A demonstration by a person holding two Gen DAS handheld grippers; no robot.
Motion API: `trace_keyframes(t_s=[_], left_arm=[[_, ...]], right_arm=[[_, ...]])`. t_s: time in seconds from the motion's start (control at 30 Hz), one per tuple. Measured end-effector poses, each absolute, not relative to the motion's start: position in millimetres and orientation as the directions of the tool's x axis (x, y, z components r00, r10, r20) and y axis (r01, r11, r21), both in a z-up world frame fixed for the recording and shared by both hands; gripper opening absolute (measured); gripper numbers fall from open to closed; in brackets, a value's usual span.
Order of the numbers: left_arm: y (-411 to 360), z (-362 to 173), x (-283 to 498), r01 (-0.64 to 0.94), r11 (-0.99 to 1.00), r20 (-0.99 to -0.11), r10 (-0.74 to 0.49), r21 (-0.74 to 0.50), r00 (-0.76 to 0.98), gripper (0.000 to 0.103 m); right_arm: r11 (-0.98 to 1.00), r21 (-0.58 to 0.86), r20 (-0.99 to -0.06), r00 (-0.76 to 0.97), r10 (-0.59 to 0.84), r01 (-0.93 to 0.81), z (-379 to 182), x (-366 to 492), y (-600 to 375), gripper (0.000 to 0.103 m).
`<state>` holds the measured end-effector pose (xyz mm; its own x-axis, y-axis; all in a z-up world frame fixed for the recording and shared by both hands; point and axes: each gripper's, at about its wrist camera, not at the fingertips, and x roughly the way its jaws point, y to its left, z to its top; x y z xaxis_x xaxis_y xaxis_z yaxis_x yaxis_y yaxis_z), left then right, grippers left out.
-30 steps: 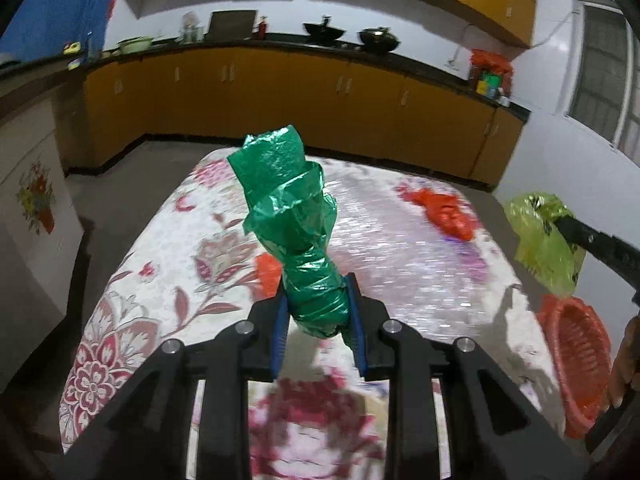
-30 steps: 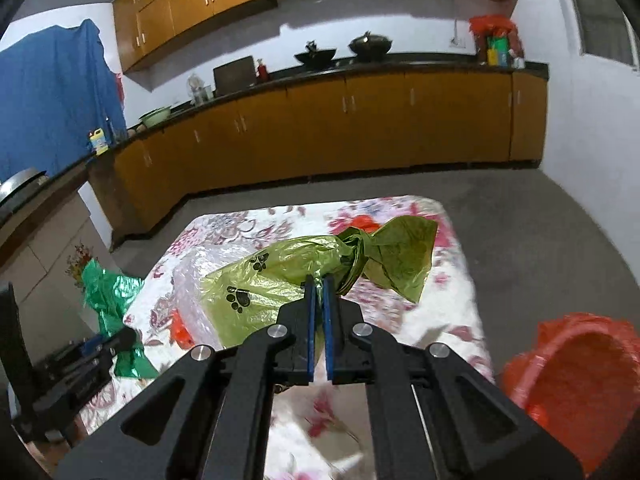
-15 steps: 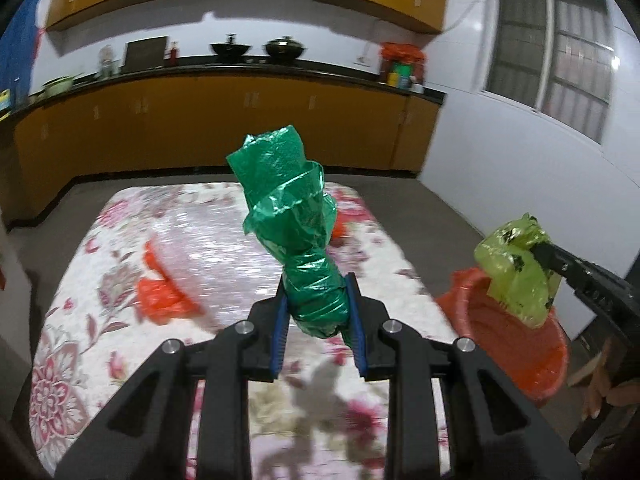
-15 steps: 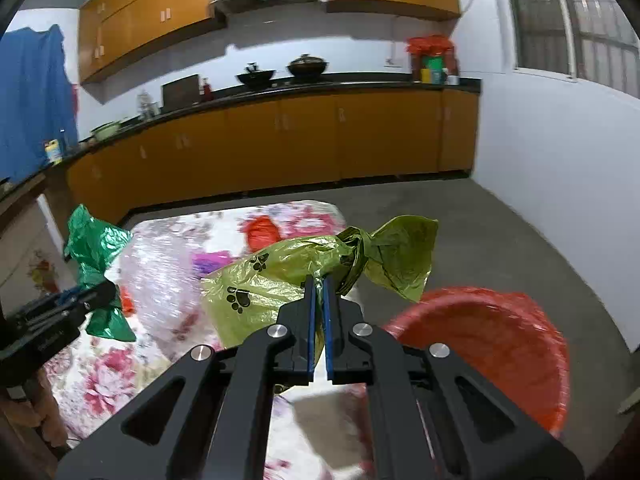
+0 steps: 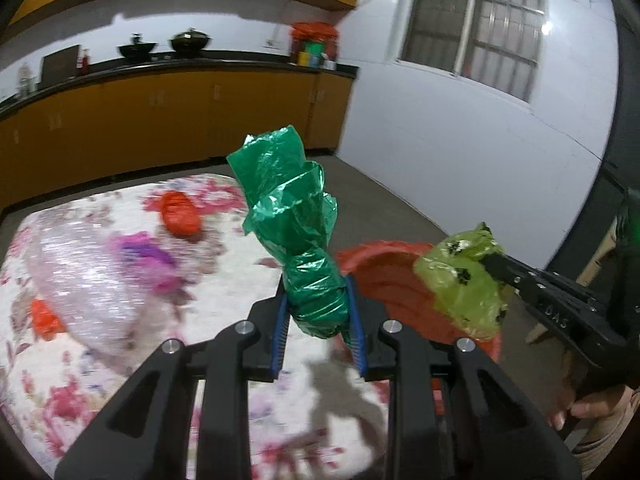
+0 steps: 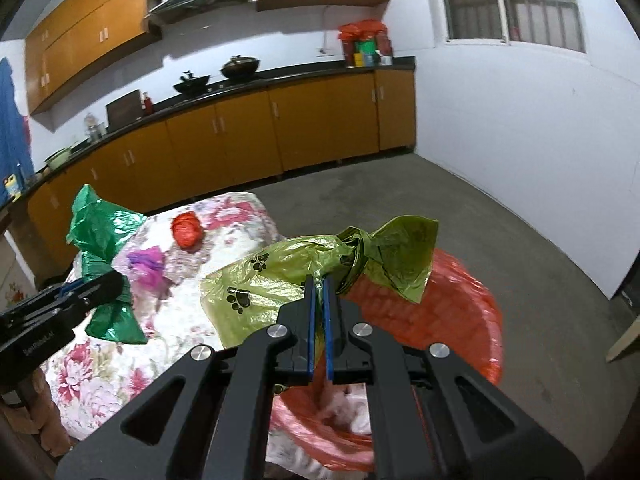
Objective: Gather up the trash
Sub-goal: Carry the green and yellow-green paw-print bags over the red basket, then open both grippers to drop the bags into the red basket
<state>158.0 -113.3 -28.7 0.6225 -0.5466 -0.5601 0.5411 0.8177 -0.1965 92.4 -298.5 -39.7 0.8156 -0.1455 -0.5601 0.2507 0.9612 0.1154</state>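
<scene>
Carrying two pieces of trash at once, I am at the drop-off step of collecting trash. My left gripper [image 5: 318, 312], at the lower centre of the left wrist view, is clamped on the twisted neck of a dark green plastic bag [image 5: 296, 236], which stands upright above the blue pads. My right gripper [image 6: 319, 300], at the lower centre of the right wrist view, is closed tight on the knot of a yellow-green bag [image 6: 304, 276] printed with black paw marks; the bag fans out to either side of the pads.

An orange-red basket [image 6: 452, 312] sits at the lower right of the right wrist view, just beyond the edge of the flower-patterned surface [image 6: 100, 380]. The yellow-green bag hangs over its near rim. In the left wrist view the same basket [image 5: 384, 276] shows right of centre, behind the green bag, with the right gripper [image 5: 494, 266] reaching in from the right edge.

More trash lies on the surface: a crumpled red bag [image 5: 180, 216] in the upper left part of the cloth, a purple scrap [image 5: 136, 252] under a clear plastic sheet, and another red piece [image 5: 46, 316] at the far left (all somewhat blurred).

I judge the next move to be lowering the right gripper further over the basket's opening and parting its pads, then bringing the green bag rightward over the rim before letting go, so neither bag snags or falls outside.
</scene>
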Motion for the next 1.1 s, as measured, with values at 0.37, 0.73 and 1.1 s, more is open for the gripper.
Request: trace_keyframes(t_s=[0.37,0.73,1.1], left_arm=[[-175,-50,164,0.633,0.748,-0.597,-0.605,-0.2,0.527,0.027],[-213,-69,177,0.666,0.715,-0.631,-0.62,-0.211,0.466,0.028],[-211,-86,186,0.639,0.74,-0.661,-0.589,-0.211,0.464,0.037]], right_arm=[[0.936,0.133,-0.579,0.792,-0.194,0.326,-53,77,-341,0.004],[0.932,0.154,-0.594,0.784,-0.178,0.328,-65,81,-355,0.004],[0.924,0.173,-0.611,0.773,-0.17,0.34,-71,82,-365,0.027]])
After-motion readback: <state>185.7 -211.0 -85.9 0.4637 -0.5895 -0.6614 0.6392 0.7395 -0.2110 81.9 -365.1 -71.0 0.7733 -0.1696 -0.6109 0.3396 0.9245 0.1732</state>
